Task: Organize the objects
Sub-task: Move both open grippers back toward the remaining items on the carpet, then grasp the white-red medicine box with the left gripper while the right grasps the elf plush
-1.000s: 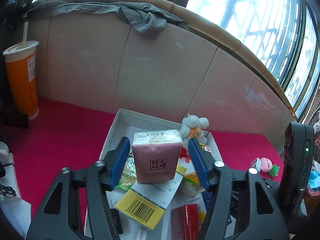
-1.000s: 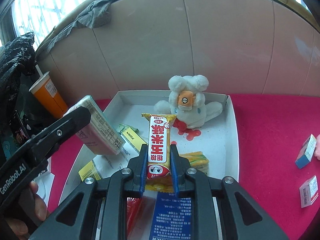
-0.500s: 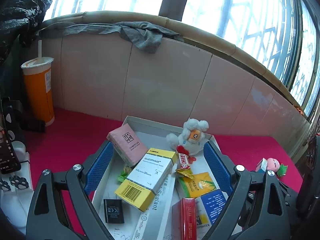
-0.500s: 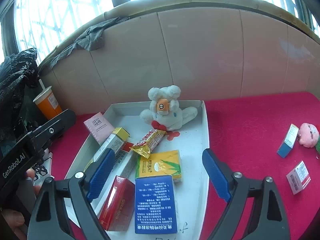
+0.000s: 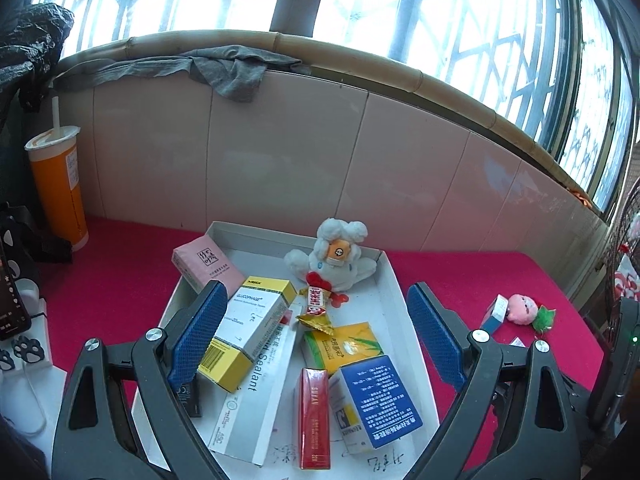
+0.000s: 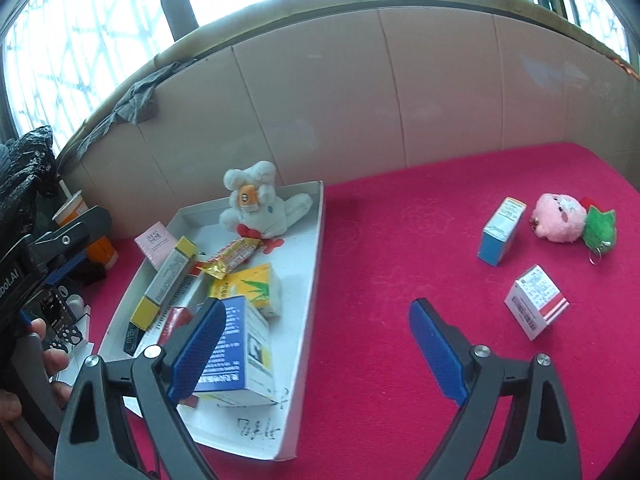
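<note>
A white tray (image 5: 400,292) (image 6: 316,240) on the red cloth holds a pink tissue pack (image 5: 206,264) leaning at its far left. It also holds a white plush (image 5: 336,256), a red snack bar (image 5: 316,304) (image 6: 232,258), a yellow-white box (image 5: 248,328), a yellow-green pack (image 5: 344,346), a blue box (image 5: 376,396) and a red box (image 5: 314,416). My left gripper (image 5: 316,291) hangs open over the tray, holding nothing. My right gripper (image 6: 316,302) is open and holds nothing, at the tray's right rim. Right of it lie a blue-white box (image 6: 500,236), a red-striped white box (image 6: 536,306) and a pink plush (image 6: 558,218).
An orange cup with a straw (image 5: 60,184) stands at the far left by a phone (image 5: 12,292) and black items. A beige panel wall with a grey cloth (image 5: 232,76) draped on it closes the back. Bare red cloth lies between the tray and the loose boxes.
The left gripper let go of the pink tissue pack and the right let go of the snack bar; both now rest in the tray. Both grippers opened wide and drew back; the right swung rightward.
</note>
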### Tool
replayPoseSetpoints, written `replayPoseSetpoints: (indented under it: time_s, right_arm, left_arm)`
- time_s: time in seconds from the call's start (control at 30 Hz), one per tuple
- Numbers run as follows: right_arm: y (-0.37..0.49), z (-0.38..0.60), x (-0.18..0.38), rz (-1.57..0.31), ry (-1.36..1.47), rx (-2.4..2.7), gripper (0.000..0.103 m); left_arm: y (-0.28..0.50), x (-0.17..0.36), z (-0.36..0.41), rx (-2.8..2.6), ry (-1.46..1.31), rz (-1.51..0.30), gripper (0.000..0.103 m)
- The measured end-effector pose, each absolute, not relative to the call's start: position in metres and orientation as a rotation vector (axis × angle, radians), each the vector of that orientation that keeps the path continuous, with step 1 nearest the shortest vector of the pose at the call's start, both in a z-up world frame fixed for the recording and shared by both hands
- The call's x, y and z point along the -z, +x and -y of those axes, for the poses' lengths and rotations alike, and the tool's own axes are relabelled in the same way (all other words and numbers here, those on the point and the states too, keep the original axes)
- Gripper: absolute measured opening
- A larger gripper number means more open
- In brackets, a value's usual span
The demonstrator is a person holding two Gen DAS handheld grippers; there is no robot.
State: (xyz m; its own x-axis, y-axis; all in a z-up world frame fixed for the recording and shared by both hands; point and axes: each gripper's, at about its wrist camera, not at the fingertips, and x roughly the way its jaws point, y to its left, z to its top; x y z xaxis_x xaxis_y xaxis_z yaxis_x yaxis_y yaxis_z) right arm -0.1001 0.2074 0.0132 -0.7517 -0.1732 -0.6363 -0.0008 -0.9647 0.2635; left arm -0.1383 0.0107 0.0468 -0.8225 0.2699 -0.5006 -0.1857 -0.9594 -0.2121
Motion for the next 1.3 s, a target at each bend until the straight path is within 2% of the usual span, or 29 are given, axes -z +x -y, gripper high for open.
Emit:
replayPoseSetpoints:
  time_s: [0.23, 0.3, 0.33, 0.57, 0.73, 0.83, 1.07, 1.1, 1.13, 1.2, 1.23, 1.3]
  right_arm:
    - [-0.088, -0.265, -0.005, 0.495, 1.095, 2.911, 0.093]
    - [-0.082, -0.286, -0.003, 0.522, 1.089, 2.956, 0.102]
    - [-0.079, -0.297, -0.002, 0.535, 1.081, 2.977, 0.103]
    - [-0.072, -0.396, 0.003, 0.588, 1.12, 3.185, 0.103]
    - [-0.088, -0.469, 0.023, 0.701, 1.265, 3.216, 0.103]
    - [-0.102, -0.483, 0.03, 0.624, 1.288, 3.162, 0.103]
    - [-0.15, -0.46, 0.035, 0.264, 1.344, 3.173, 0.103]
    - [-0.156, -0.459, 0.036, 0.256, 1.352, 3.169, 0.101]
    - [-0.161, -0.459, 0.038, 0.253, 1.365, 3.165, 0.092]
    - [-0.167, -0.46, 0.042, 0.276, 1.405, 3.141, 0.065]
    - [-0.169, -0.462, 0.046, 0.3, 1.444, 3.125, 0.04]
    - [-0.163, -0.466, 0.044, 0.365, 1.418, 3.116, 0.04]
  left_arm:
    - [-0.125, -0.041, -0.056, -2.712, -0.819, 0.104, 0.092]
    - [-0.119, -0.039, -0.072, -2.681, -0.821, 0.056, 0.092]
    - [-0.116, -0.037, -0.081, -2.661, -0.824, 0.031, 0.092]
    - [-0.101, -0.018, -0.152, -2.464, -0.932, -0.057, 0.092]
    - [-0.098, 0.002, -0.21, -2.35, -0.998, -0.162, 0.092]
    - [-0.102, 0.014, -0.238, -2.332, -0.998, -0.24, 0.092]
    - [-0.124, 0.036, -0.277, -2.308, -1.067, -0.263, 0.092]
    - [-0.126, 0.038, -0.281, -2.305, -1.069, -0.264, 0.092]
    - [-0.128, 0.04, -0.286, -2.305, -1.066, -0.272, 0.092]
    - [-0.132, 0.044, -0.295, -2.311, -1.058, -0.295, 0.092]
    - [-0.135, 0.046, -0.3, -2.31, -1.058, -0.302, 0.092]
    - [-0.139, 0.05, -0.308, -2.3, -1.062, -0.298, 0.092]
